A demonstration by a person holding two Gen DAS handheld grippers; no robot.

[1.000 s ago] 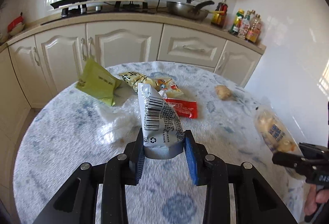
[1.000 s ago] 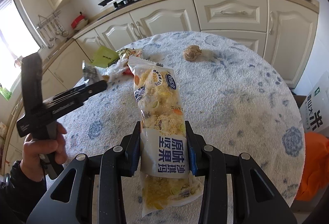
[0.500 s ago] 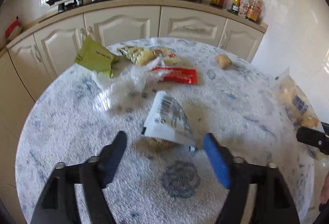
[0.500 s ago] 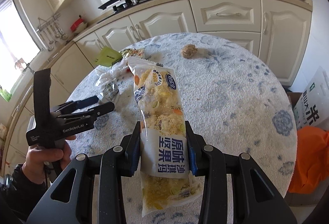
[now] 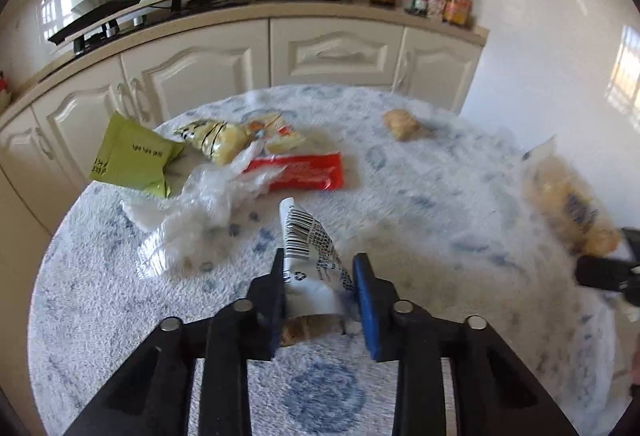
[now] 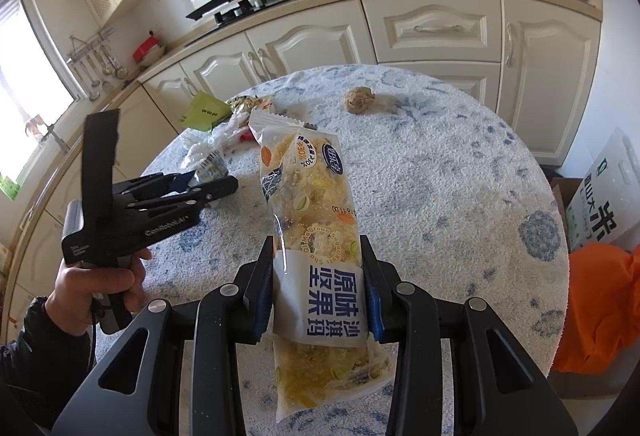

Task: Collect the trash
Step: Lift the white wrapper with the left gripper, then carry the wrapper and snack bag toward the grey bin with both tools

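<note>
Your left gripper, wide half a second ago with the barcode wrapper lying loose ahead of its fingers, is closing with it between them: re-grasp nearly made. Your right gripper still clamps the snack bag.
</note>
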